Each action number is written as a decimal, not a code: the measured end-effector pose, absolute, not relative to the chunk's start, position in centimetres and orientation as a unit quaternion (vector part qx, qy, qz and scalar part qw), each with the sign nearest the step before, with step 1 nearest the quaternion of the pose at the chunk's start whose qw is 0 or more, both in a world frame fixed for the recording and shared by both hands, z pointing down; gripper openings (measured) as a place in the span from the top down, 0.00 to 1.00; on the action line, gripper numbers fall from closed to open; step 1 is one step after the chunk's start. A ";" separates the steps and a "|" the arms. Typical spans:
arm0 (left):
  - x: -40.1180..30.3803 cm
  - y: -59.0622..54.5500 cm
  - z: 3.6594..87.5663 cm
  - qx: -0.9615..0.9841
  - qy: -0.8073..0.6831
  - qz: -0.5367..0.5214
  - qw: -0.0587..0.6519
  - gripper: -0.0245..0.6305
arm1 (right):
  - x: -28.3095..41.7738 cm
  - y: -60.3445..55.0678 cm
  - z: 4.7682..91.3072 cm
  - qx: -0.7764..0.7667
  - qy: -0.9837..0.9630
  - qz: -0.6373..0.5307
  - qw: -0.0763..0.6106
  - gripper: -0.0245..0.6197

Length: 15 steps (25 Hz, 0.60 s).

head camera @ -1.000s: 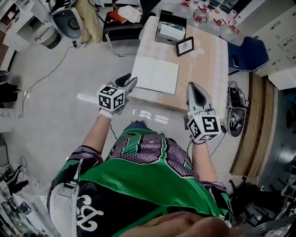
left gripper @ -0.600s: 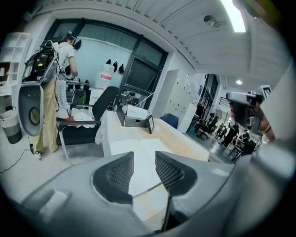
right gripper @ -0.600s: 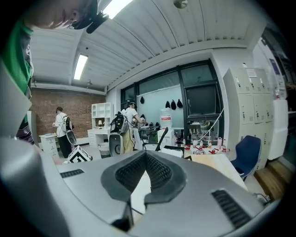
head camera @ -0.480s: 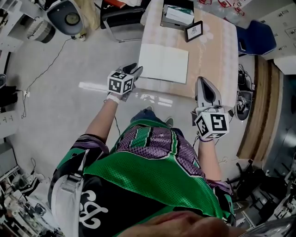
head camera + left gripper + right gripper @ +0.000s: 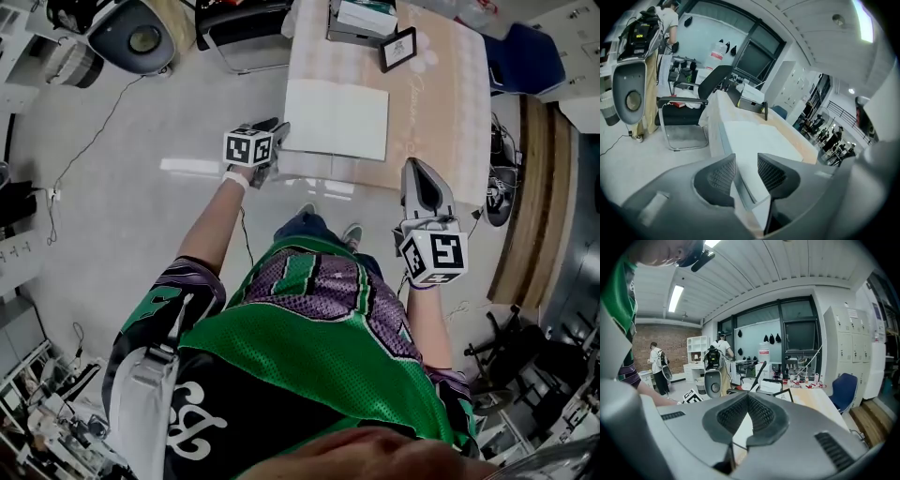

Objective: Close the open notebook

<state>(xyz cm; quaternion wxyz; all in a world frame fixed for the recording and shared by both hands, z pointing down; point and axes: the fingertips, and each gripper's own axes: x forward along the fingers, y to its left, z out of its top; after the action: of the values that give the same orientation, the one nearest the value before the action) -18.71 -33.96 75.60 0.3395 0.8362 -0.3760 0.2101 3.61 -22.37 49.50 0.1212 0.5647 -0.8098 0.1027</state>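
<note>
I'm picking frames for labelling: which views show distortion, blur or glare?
Head view: sharp, glare streak on the floor beside the table. Left gripper view: fisheye bending, dark corners, foreground soft. Right gripper view: same bending, ceiling lamp blown out.

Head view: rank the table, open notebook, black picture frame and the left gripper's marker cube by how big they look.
1. table
2. open notebook
3. black picture frame and left gripper's marker cube: they look about alike, and the cube sits nearer the camera, so I won't rank them.
</note>
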 end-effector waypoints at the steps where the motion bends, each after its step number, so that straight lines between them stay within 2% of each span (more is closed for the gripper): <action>1: -18.9 -34.1 76.1 0.833 -0.378 0.214 0.342 0.75 | 3.5 -22.3 49.6 0.565 -0.809 0.104 0.123 0.96; 15: -19.2 -34.9 79.4 0.818 -0.365 0.209 0.393 0.71 | 3.5 -22.0 51.0 0.574 -0.799 0.114 0.140 0.96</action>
<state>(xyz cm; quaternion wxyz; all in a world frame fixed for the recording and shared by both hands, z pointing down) -19.15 -34.92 79.39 0.3927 0.8180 -0.3645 0.2091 3.48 -22.03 51.04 0.1398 0.5742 -0.7987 0.1138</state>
